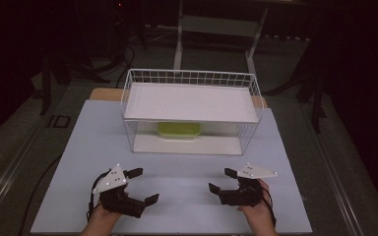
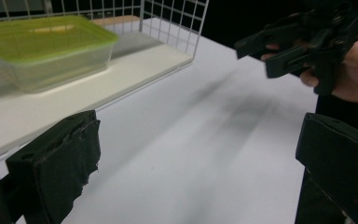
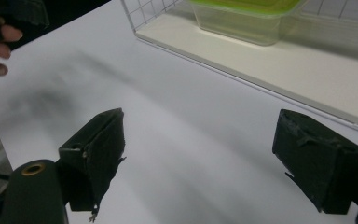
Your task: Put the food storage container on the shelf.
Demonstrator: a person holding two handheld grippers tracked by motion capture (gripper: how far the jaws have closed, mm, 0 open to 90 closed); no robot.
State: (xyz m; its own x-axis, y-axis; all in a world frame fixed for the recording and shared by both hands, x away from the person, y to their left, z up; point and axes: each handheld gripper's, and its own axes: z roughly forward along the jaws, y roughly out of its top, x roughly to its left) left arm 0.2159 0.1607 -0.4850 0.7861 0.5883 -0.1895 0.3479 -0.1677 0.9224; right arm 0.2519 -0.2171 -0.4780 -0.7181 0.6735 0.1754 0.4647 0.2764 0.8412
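1. The clear plastic food container with a lime-green lid point(image 1: 179, 130) sat on the lower white board of the white wire-mesh basket shelf point(image 1: 189, 77), under the upper white shelf board point(image 1: 189, 102), towards the back and roughly in the middle of the opening.
2. The left gripper point(image 1: 140, 185) lay low over the pale grey table top point(image 1: 177, 196), near the front edge and well apart from the shelf. Its jaws stood spread wide with nothing between them, as its own view also showed, where the container point(image 2: 42, 49) lay ahead and to the left.
3. The right gripper point(image 1: 223, 179) mirrored it on the other side, jaws likewise parted and empty. In its own view the container point(image 3: 242, 18) appeared at the top, beyond the edge of the lower board point(image 3: 270, 70).
4. Judging from this, the step in hand was the reach for the container, and neither gripper had yet entered the shelf.
5. To do it well, the reaching gripper probably needed to go in low and level, below the upper board and clear of the wire sides.
6. The jaws would best stay wide until they flanked the container walls, then close on the body below the lid rim, since the lid might lift off or slip.
7. The container looked light and smooth, so a gentle, square squeeze seemed safer than a hard pinch.
8. The other gripper could wait on the table, out of the withdrawal path.
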